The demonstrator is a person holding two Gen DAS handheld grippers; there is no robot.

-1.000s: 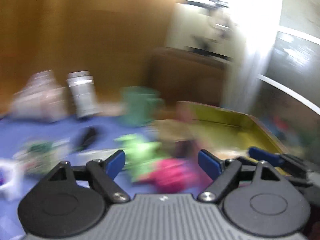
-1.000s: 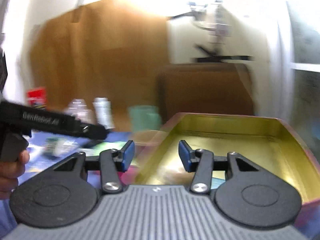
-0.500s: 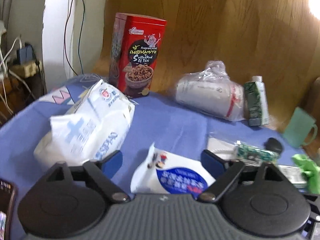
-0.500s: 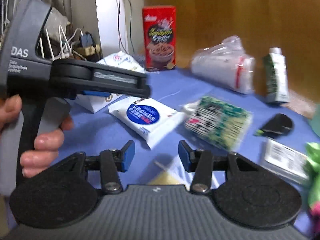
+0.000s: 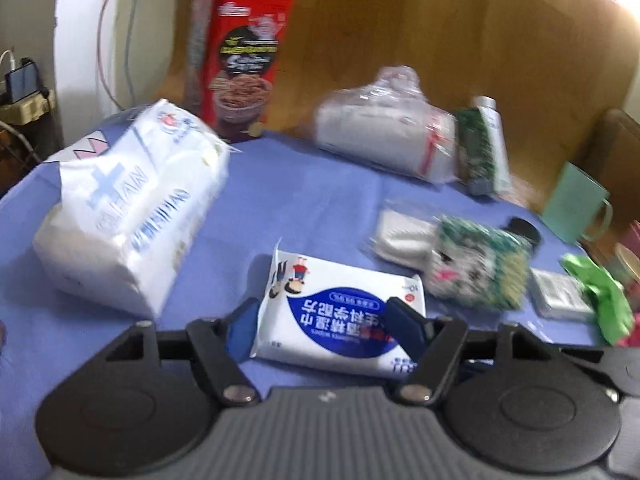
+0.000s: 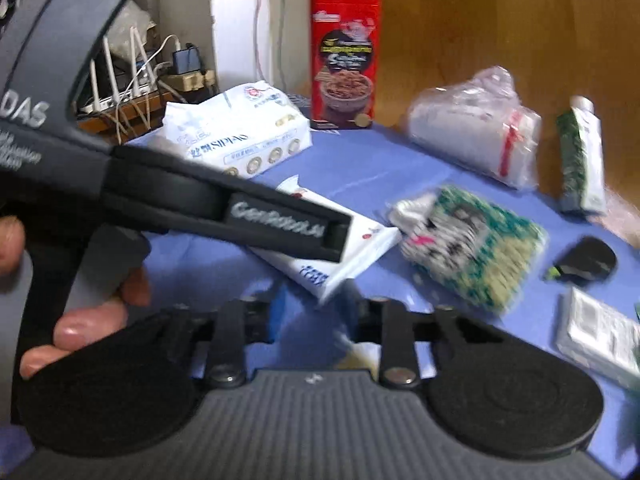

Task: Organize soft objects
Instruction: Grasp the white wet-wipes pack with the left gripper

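Observation:
A white and blue wipes packet [image 5: 340,316] lies on the blue tablecloth, and my left gripper [image 5: 324,330] is open with its blue fingers on either side of the packet's near end. The packet also shows in the right wrist view [image 6: 344,256], partly hidden by the left gripper's body [image 6: 272,228]. My right gripper [image 6: 312,316] is open and empty above the cloth, just short of the packet. A green and white knitted pad [image 5: 476,268] lies right of the packet. A large white tissue pack [image 5: 132,208] lies to the left.
A red snack tin [image 5: 244,60] stands at the back by the wooden wall. A clear bag of white cloth [image 5: 388,136], a green carton [image 5: 484,148], a mint cup [image 5: 576,204], a black object [image 6: 584,264], a flat white box [image 6: 600,336] and a green cloth [image 5: 596,292] lie to the right.
Both grippers swung left from the yellow tray to the cluttered cloth. In the last half second my left gripper moved forward and its fingers now flank the wipes packet. The right gripper came closer.

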